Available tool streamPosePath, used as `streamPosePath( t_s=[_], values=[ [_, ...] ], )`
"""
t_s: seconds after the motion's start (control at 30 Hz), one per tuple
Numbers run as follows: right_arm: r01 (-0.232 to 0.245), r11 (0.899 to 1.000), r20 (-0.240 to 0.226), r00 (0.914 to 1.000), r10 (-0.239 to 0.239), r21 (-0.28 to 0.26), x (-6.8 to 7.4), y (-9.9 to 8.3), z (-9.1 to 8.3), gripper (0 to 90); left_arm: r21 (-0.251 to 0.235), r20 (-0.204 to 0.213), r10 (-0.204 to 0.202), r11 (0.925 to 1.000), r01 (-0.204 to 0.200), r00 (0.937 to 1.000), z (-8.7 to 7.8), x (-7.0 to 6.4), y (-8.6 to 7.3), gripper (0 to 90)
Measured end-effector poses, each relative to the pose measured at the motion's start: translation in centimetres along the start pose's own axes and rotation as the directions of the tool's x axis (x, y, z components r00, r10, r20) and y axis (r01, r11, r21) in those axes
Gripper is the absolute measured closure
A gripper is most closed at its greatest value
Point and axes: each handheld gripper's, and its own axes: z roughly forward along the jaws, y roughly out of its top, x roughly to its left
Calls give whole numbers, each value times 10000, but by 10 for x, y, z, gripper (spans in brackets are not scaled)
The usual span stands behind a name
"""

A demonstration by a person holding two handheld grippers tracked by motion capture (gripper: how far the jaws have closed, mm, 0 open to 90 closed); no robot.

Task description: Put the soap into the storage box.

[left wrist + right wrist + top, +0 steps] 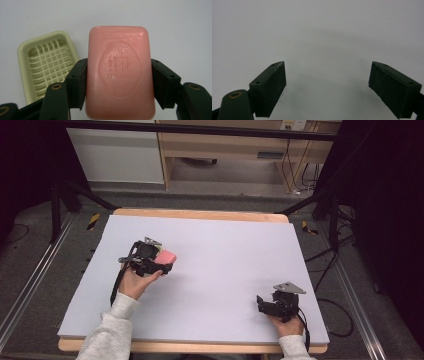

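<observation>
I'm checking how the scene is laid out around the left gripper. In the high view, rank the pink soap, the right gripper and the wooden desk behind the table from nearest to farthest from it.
1. Pink soap: held between the left gripper's fingers.
2. Right gripper: across the table, at the near right.
3. Wooden desk: on the floor beyond the table's far edge.
</observation>
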Motion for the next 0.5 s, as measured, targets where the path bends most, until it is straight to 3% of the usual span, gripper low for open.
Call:
streamPosePath(
  t_s=[0.5],
  values=[
    [1, 10000, -24, 10000, -1, 11, 0, 0, 0, 146, -22, -487, -505, 9987, 505, 9975, 5, 23, -2, 373]
  ],
)
